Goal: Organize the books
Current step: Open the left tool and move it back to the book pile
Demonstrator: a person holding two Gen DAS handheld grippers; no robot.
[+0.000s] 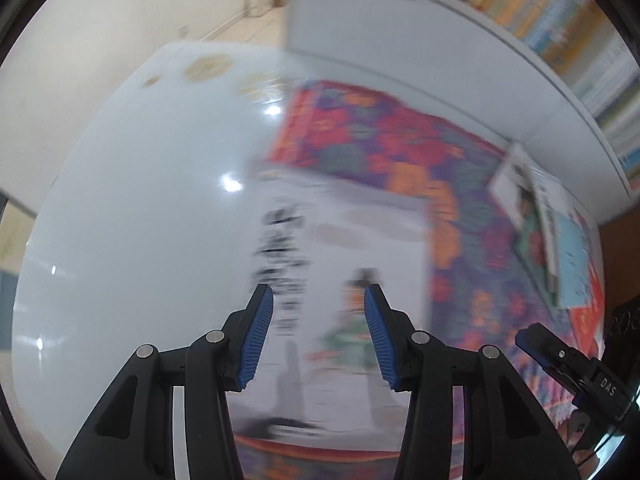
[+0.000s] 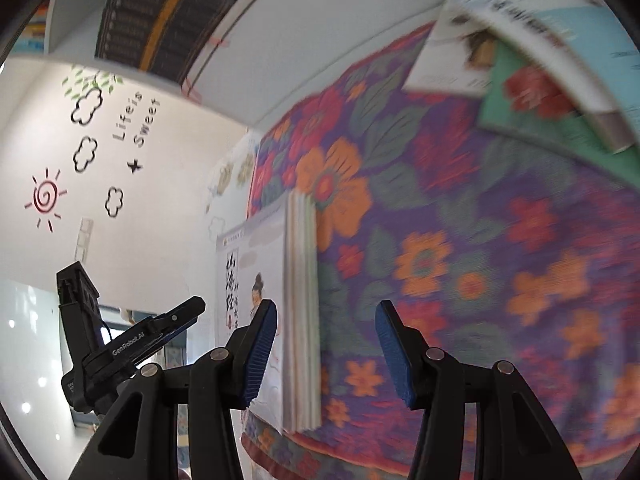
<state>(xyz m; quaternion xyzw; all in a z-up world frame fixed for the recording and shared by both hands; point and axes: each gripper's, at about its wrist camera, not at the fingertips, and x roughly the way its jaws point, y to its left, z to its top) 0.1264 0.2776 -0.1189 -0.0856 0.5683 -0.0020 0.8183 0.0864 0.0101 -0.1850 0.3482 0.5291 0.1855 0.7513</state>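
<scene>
Both black two-finger grippers, left and right, are seen with blue pads parted and empty above a white illustrated paperback lying on the flowered tablecloth; beyond it, more books are stacked. A pickup is judged pending: closure on the paperback's edge is required.

A floral cloth covers the bench; the wall behind bears a sun sticker, 3 cloud outlines (black) and lettering.
</scene>
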